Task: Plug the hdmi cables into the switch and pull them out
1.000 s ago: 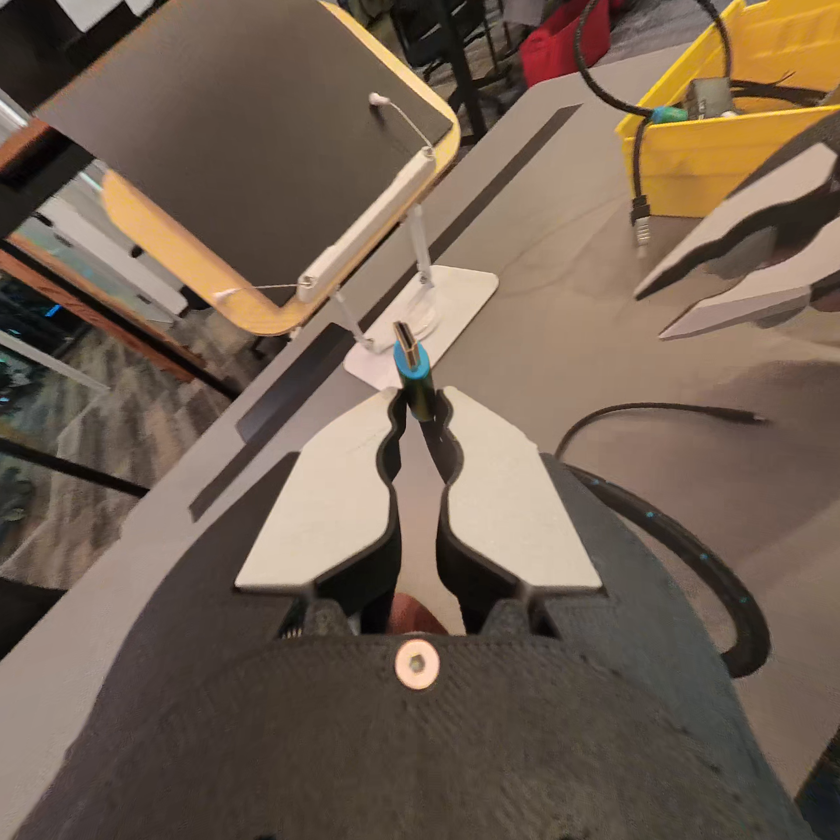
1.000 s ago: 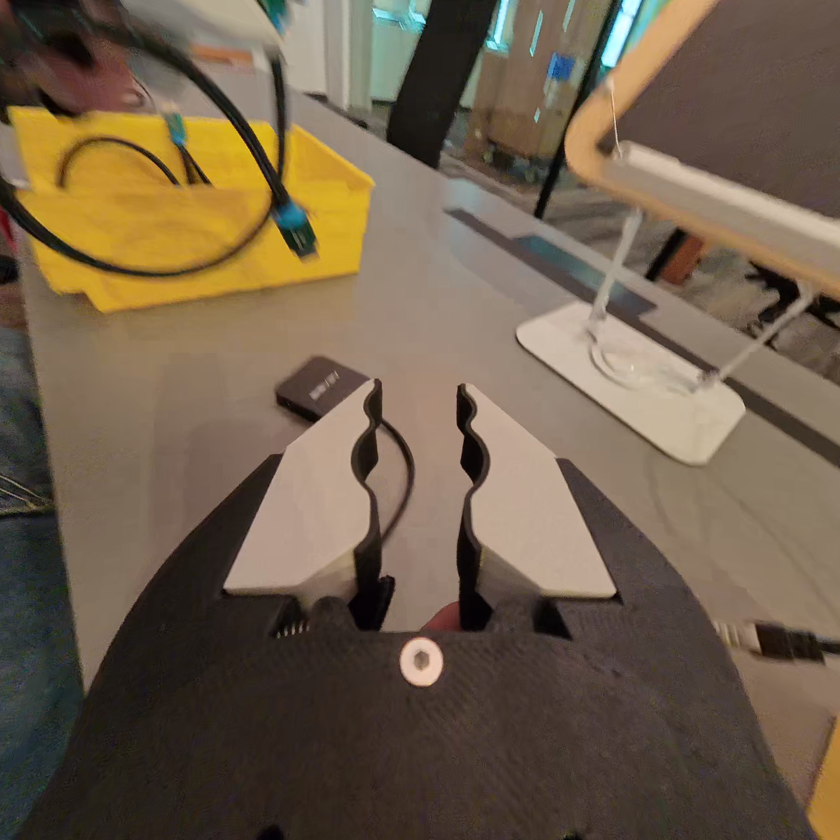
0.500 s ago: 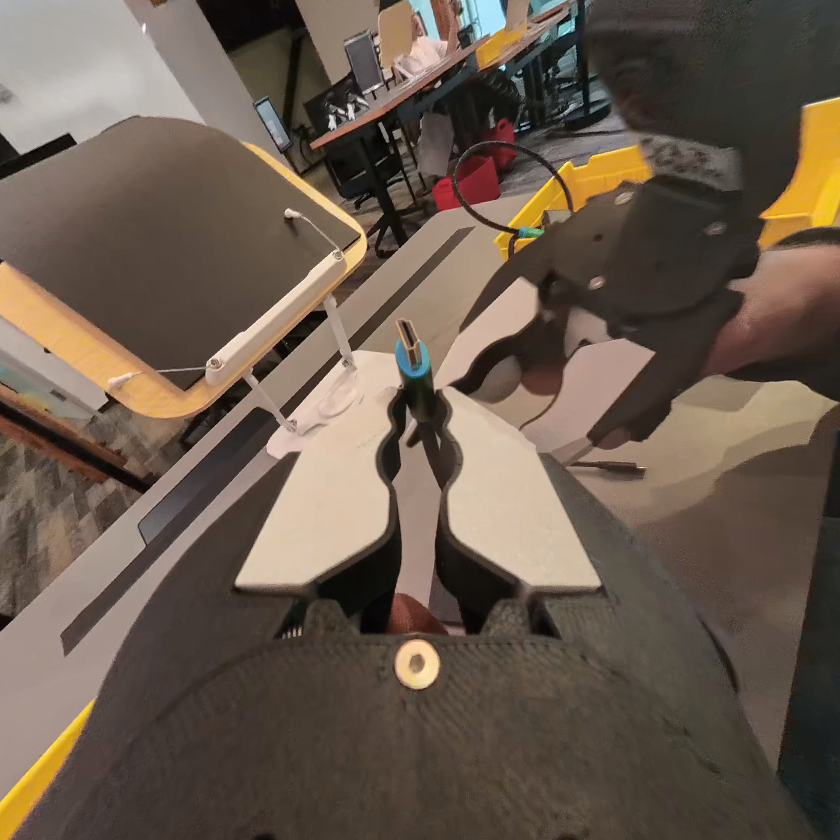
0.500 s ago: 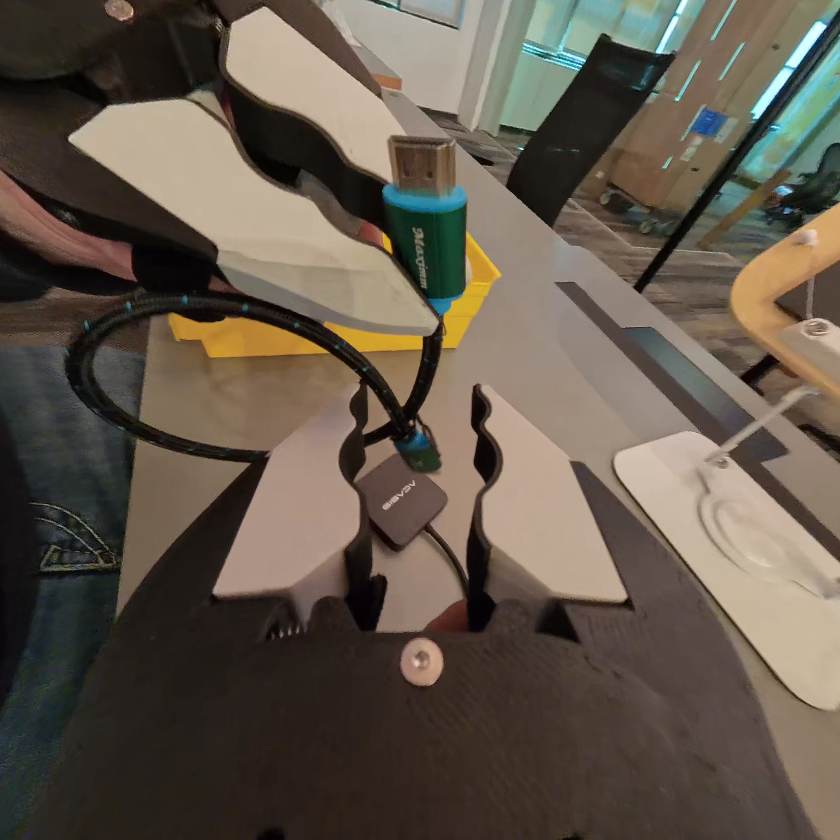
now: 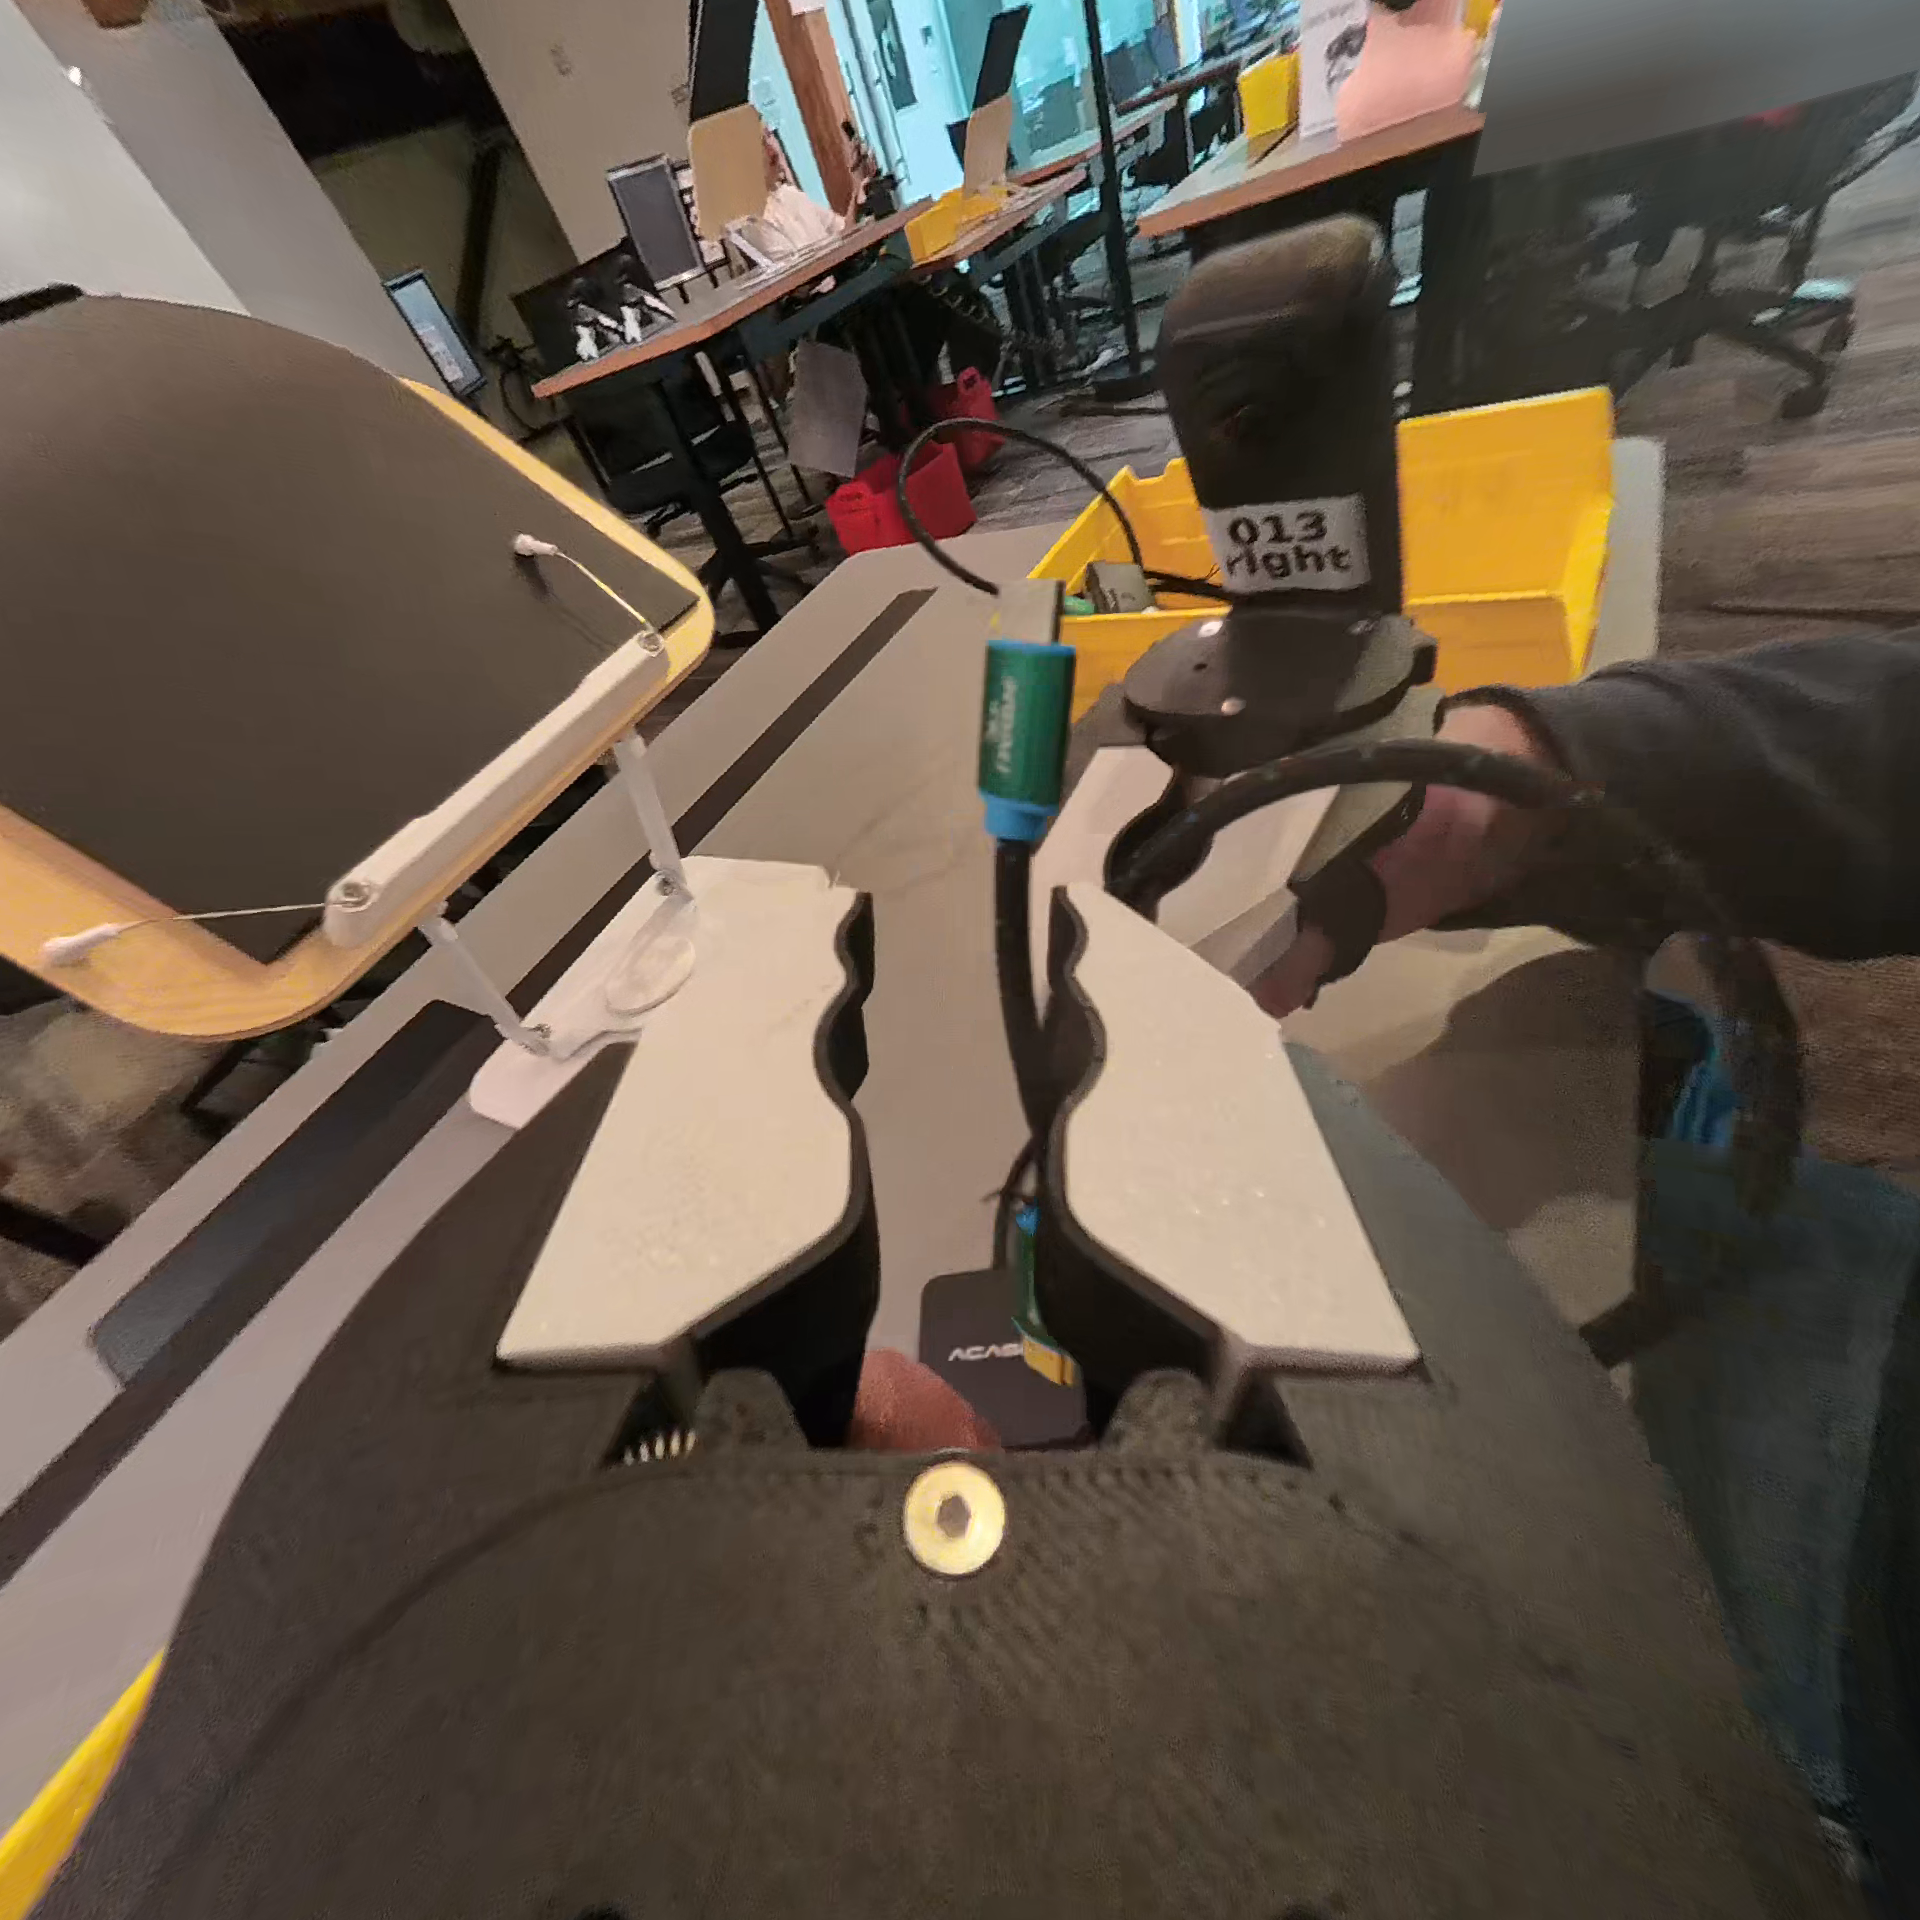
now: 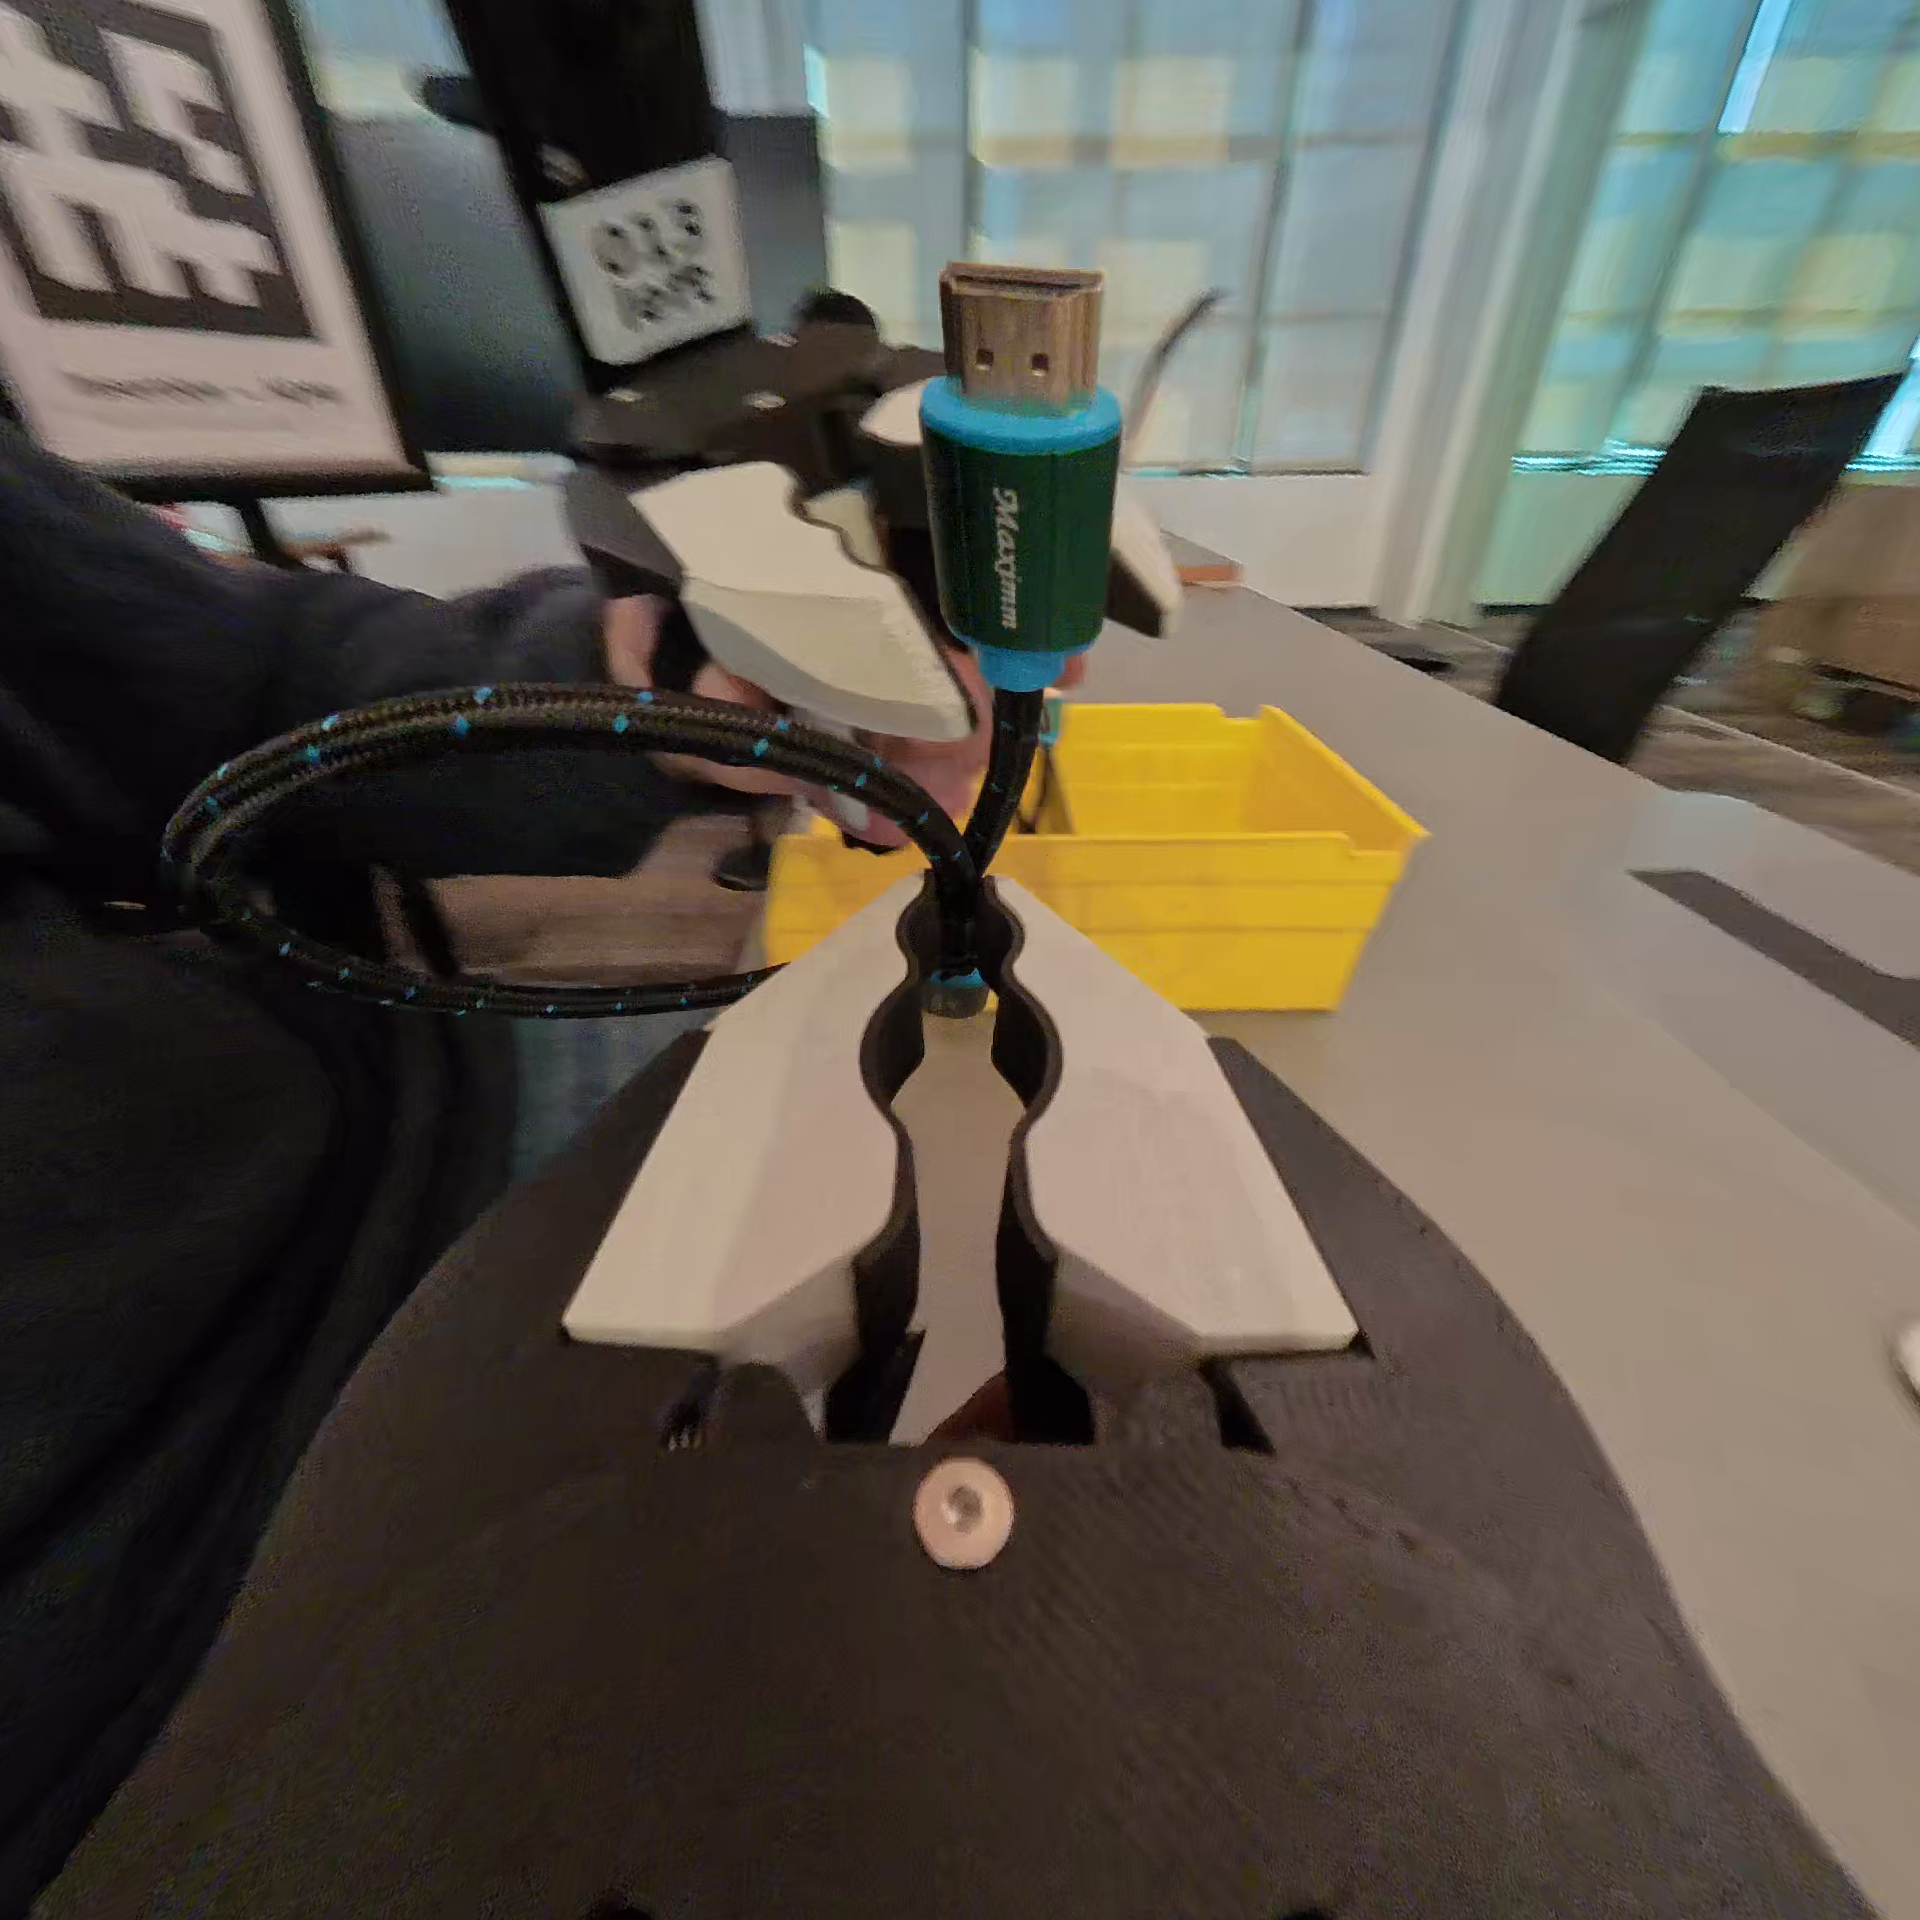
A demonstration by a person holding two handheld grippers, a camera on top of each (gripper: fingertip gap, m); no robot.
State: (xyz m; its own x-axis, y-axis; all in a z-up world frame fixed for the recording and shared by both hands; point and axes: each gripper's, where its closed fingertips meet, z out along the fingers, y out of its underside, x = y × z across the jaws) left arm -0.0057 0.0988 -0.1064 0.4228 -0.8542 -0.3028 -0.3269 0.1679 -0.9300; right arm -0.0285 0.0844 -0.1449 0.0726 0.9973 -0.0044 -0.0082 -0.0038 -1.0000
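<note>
Now: our right gripper [image 6: 954, 940] jaws clamp the braided cable [image 6: 436, 727] | left gripper [image 5: 954, 997] jaws apart around it | switch [image 5: 987, 1361] on the table [image 5: 914, 748] below | green plug [image 6: 1020, 520] upright, nothing plugged in yet.

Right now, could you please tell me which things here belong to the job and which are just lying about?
Job:
HDMI cable, pinched by the right tongs
left tongs, open
black switch

Lying about:
yellow bin
dark propped-up board
</note>
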